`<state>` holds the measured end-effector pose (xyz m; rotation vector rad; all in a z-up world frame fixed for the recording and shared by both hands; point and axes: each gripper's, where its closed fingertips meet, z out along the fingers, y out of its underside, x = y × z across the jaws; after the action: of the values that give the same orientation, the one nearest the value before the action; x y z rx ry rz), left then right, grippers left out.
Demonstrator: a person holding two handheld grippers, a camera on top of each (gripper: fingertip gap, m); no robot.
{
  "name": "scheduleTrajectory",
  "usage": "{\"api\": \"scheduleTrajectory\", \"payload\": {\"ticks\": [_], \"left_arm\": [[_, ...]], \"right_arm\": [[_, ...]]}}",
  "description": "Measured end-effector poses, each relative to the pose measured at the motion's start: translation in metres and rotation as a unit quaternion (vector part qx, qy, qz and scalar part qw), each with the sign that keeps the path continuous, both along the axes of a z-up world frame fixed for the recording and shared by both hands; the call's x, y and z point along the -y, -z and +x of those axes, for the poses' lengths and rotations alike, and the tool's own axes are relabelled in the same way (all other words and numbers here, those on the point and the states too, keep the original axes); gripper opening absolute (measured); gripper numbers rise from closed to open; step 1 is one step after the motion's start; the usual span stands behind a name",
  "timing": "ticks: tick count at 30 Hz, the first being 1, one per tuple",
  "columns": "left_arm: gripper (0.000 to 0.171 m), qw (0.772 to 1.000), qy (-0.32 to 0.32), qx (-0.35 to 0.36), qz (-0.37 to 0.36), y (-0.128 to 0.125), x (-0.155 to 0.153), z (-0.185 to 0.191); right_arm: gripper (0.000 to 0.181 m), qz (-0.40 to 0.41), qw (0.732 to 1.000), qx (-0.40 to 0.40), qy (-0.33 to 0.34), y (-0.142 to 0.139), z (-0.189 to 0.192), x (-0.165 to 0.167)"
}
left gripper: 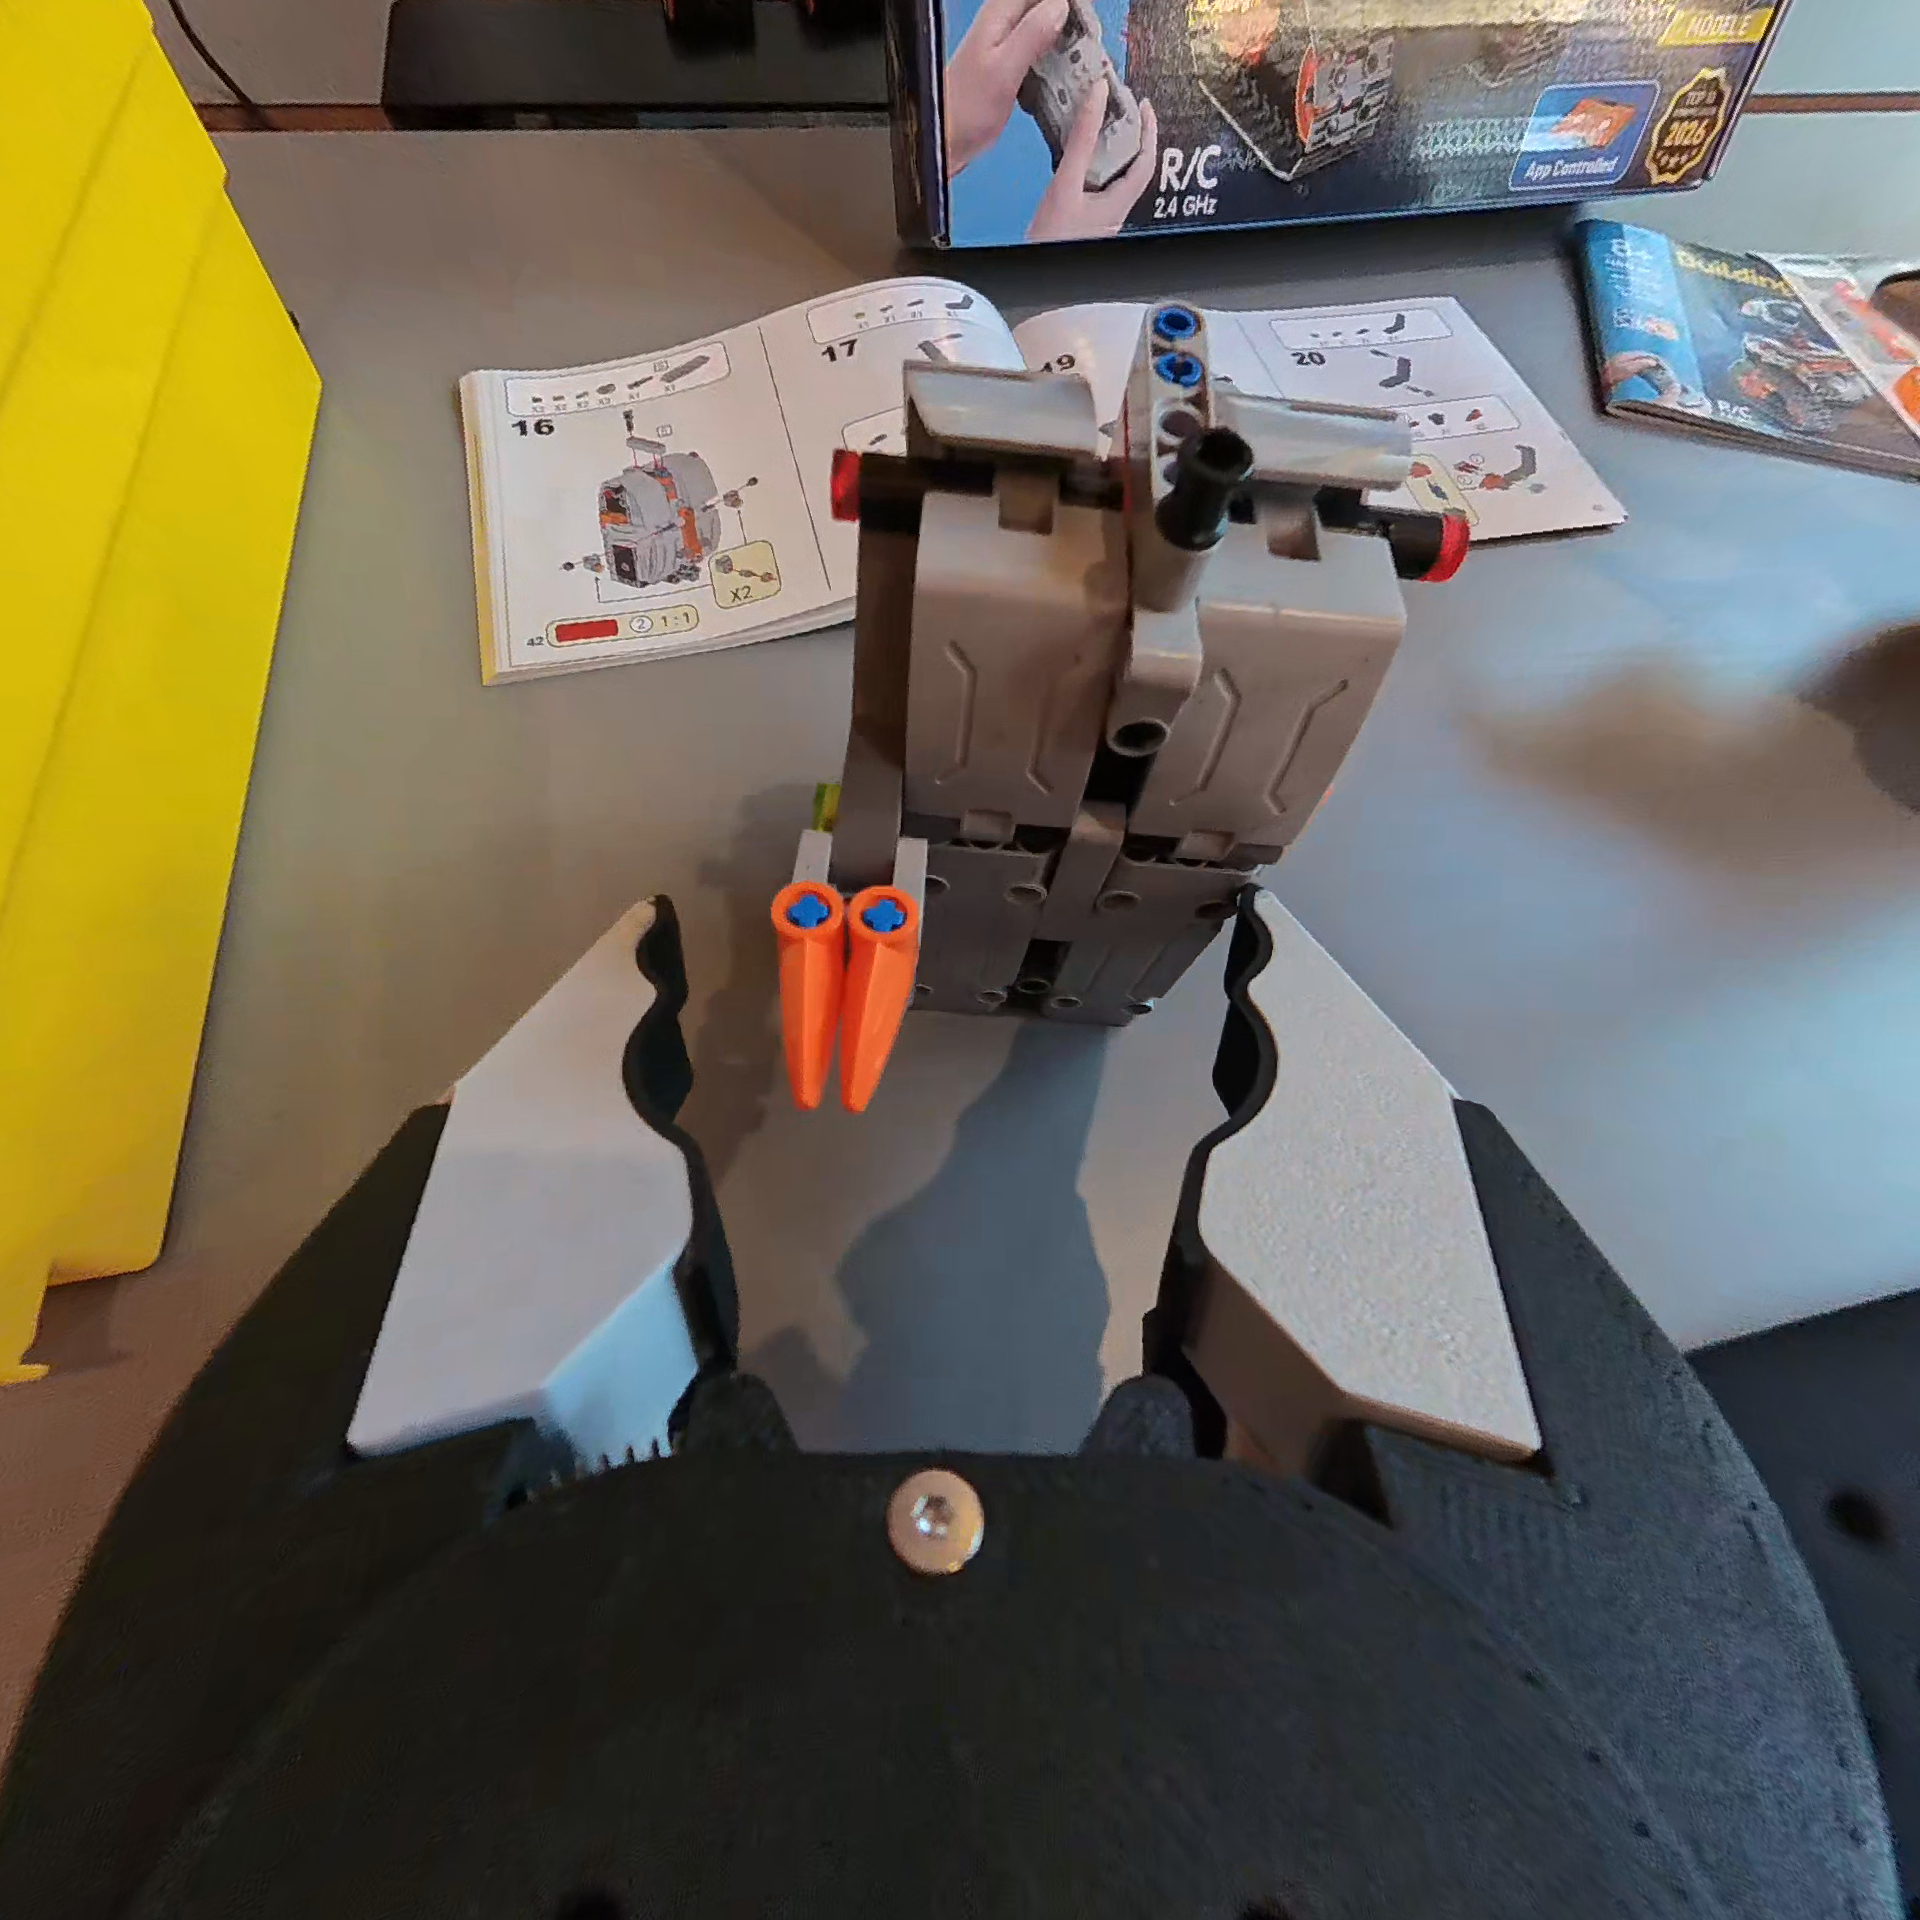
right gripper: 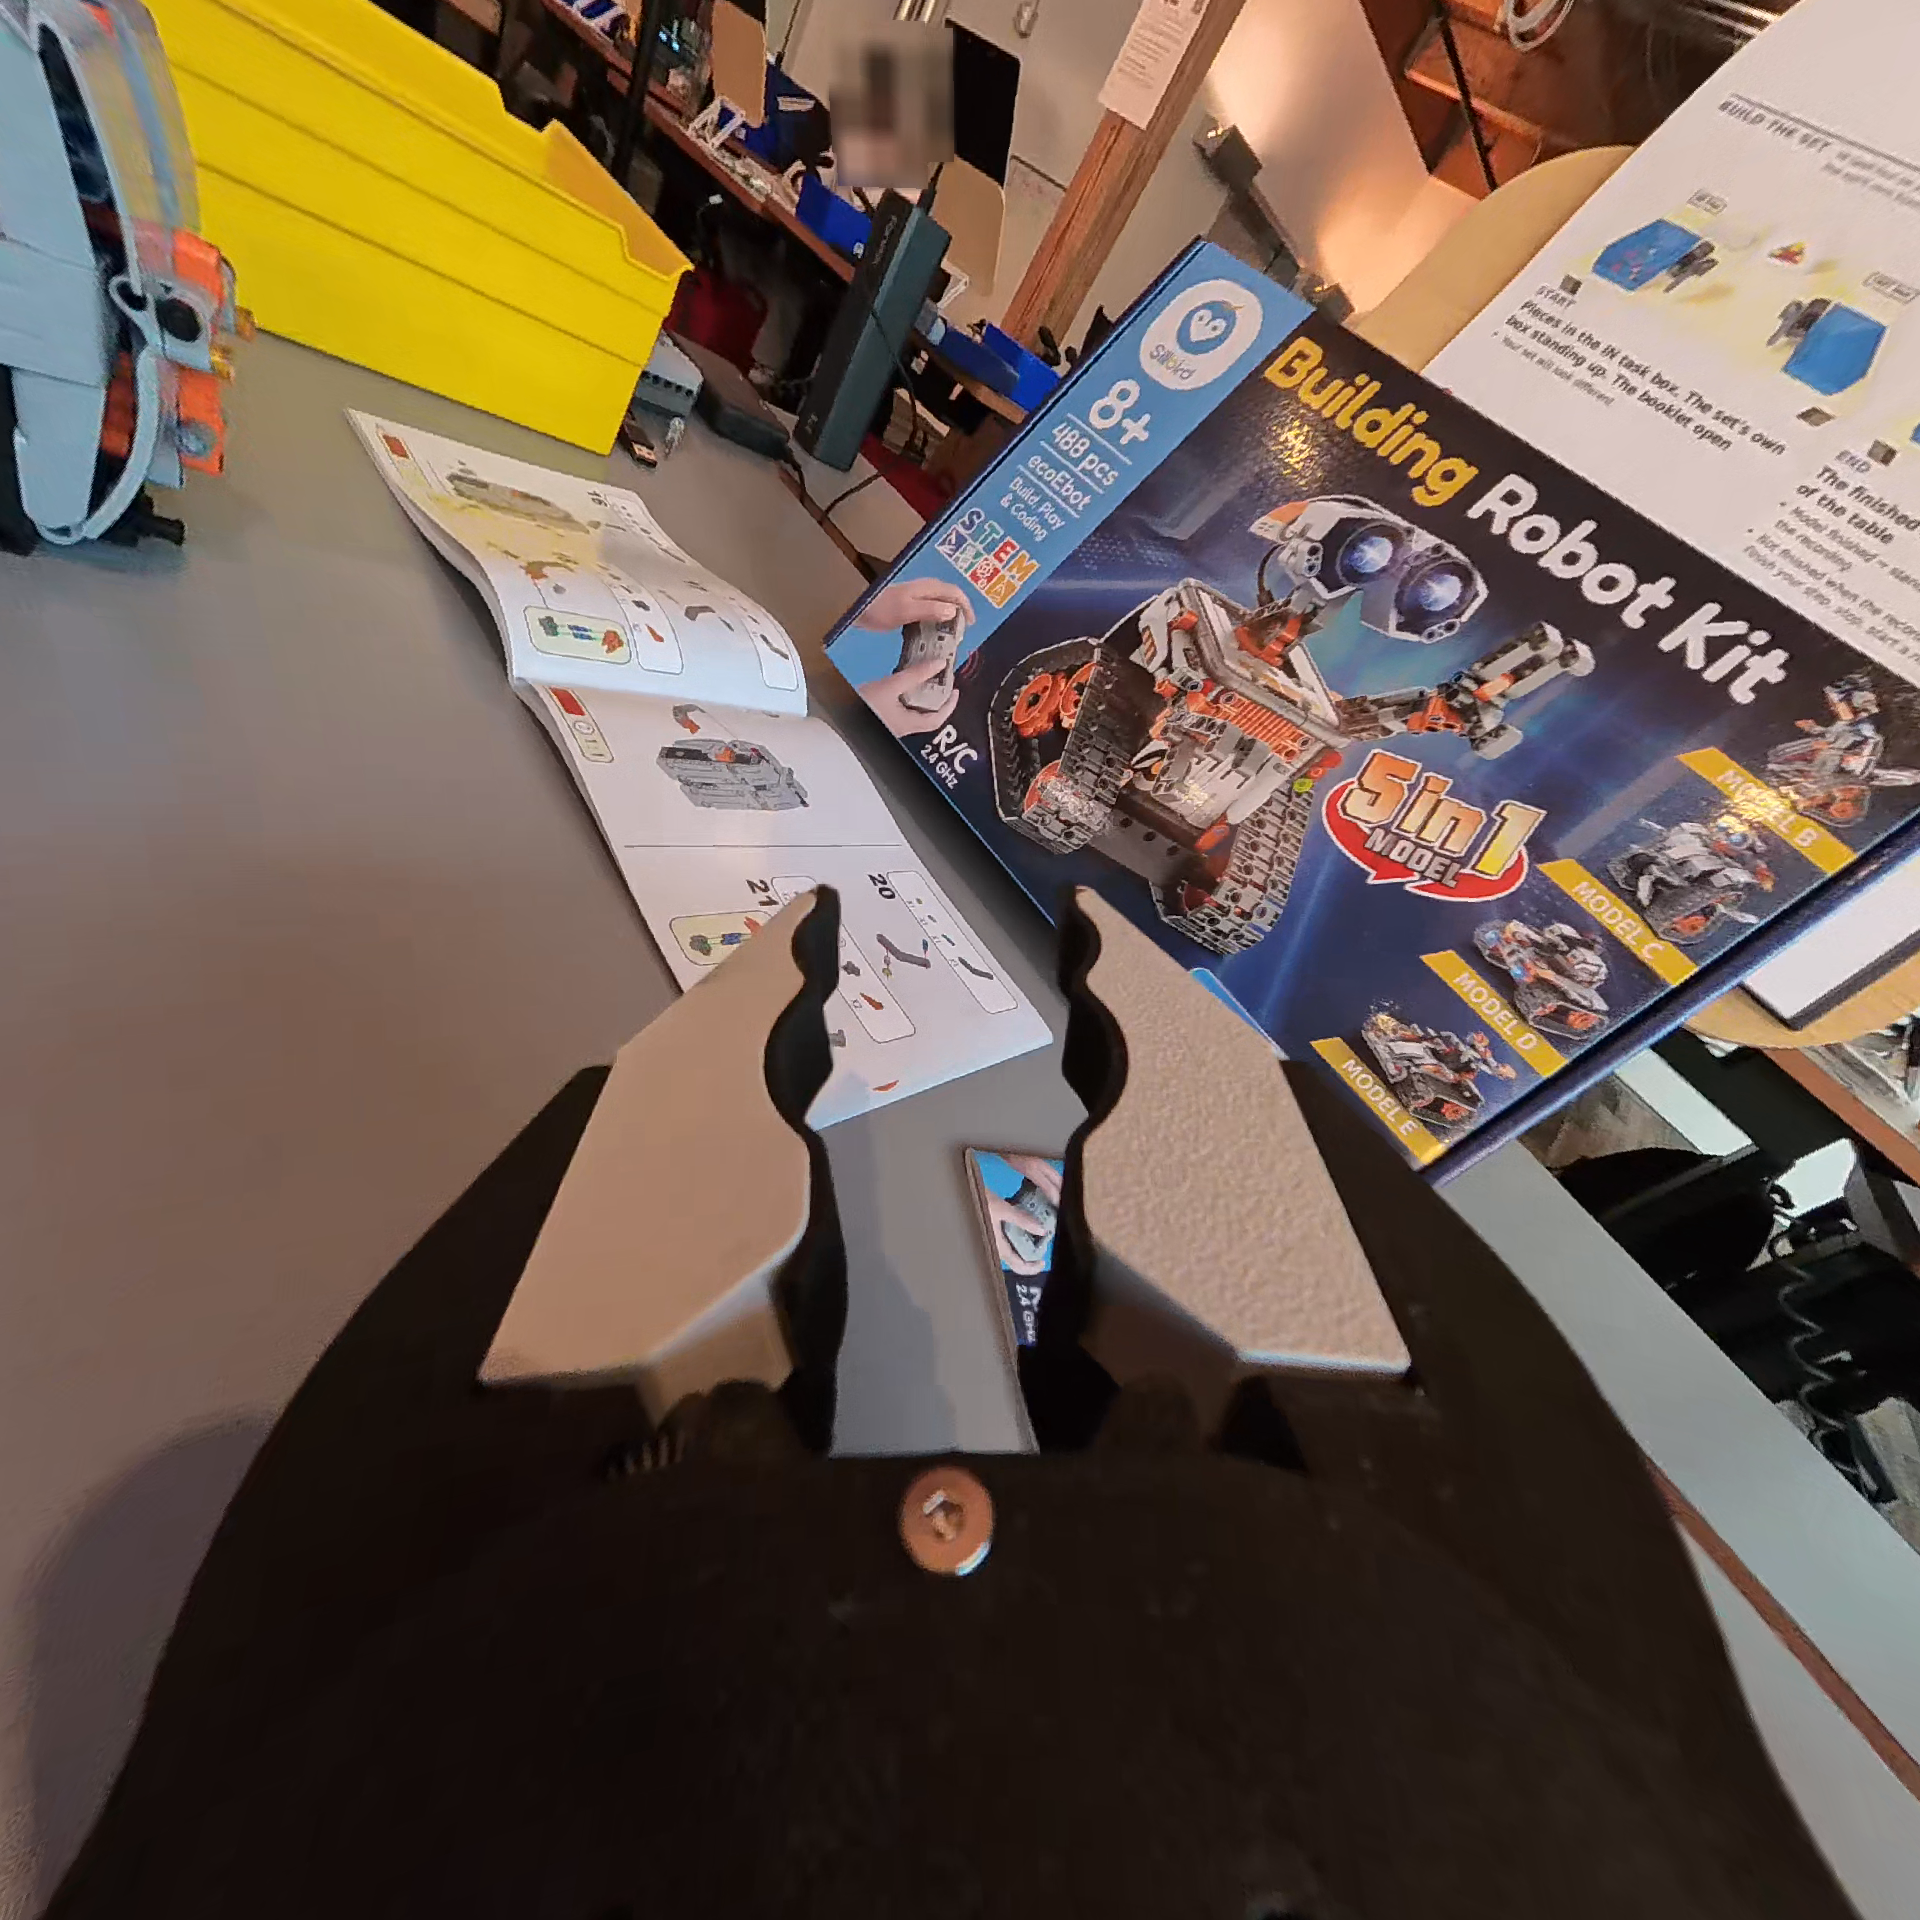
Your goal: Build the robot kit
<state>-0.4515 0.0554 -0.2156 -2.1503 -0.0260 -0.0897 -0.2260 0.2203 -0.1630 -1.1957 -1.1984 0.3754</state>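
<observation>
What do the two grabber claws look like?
Both match. The left gripper and right gripper each have a chunky black body with a silver screw in the middle. Their two fingers are pale grey wedges with wavy black inner edges. No cables, sleeves or hands show.

Left claw (left gripper: pixel 951 914) jaws spread; grey brick model (left gripper: pixel 1112 727) stands just beyond the tips, its two orange cones (left gripper: pixel 842 997) jutting into the gap's left part. Open booklet (left gripper: pixel 727 488) lies flat behind the model. Yellow bins (left gripper: pixel 114 623) wall off the counter's (left gripper: pixel 468 831) left edge; kit box (left gripper: pixel 1330 114) blocks the far edge. Bare counter right of the model, though a blurred dark shape there, possibly the other claw.
</observation>
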Motion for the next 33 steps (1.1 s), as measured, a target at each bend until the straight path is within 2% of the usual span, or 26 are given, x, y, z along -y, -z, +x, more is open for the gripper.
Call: {"api": "scheduleTrajectory", "payload": {"ticks": [5, 9, 11, 15, 19, 23, 26, 33], "left_arm": [[0.095, 1.0, 0.016, 0.01, 0.002, 0.0, 0.0, 0.005], [0.077, 0.999, 0.041, 0.028, 0.019, -0.004, 0.002, 0.012], [0.079, 0.998, 0.043, 0.039, 0.028, -0.007, 0.002, 0.012], [0.093, 0.997, 0.045, 0.059, 0.029, -0.007, 0.002, 0.012], [0.098, 0.998, 0.045, 0.047, 0.003, 0.0, 0.0, 0.013], [0.08, 0.998, 0.043, -0.003, -0.038, 0.014, -0.002, 0.014], [0.064, 0.998, 0.05, -0.013, -0.035, 0.013, -0.006, 0.02], [0.064, 0.999, -0.015, -0.026, -0.032, 0.012, -0.013, 0.0]], "right_arm": [[0.041, -0.024, 1.0, -0.019, -0.001, -0.003, 0.004, -0.002], [0.041, -0.036, 0.999, -0.035, -0.002, -0.009, 0.008, -0.003], [0.042, -0.047, 0.998, -0.041, -0.006, -0.009, 0.007, -0.003], [0.042, -0.058, 0.998, -0.034, -0.013, -0.004, 0.003, -0.002], [0.042, -0.065, 0.997, -0.026, -0.022, 0.001, -0.002, 0.0], [0.042, -0.07, 0.997, -0.022, -0.026, 0.004, -0.004, 0.0], [0.042, -0.074, 0.997, -0.022, -0.025, 0.006, -0.004, -0.001], [0.042, -0.08, 0.996, -0.023, -0.02, 0.007, -0.003, -0.005]]}}
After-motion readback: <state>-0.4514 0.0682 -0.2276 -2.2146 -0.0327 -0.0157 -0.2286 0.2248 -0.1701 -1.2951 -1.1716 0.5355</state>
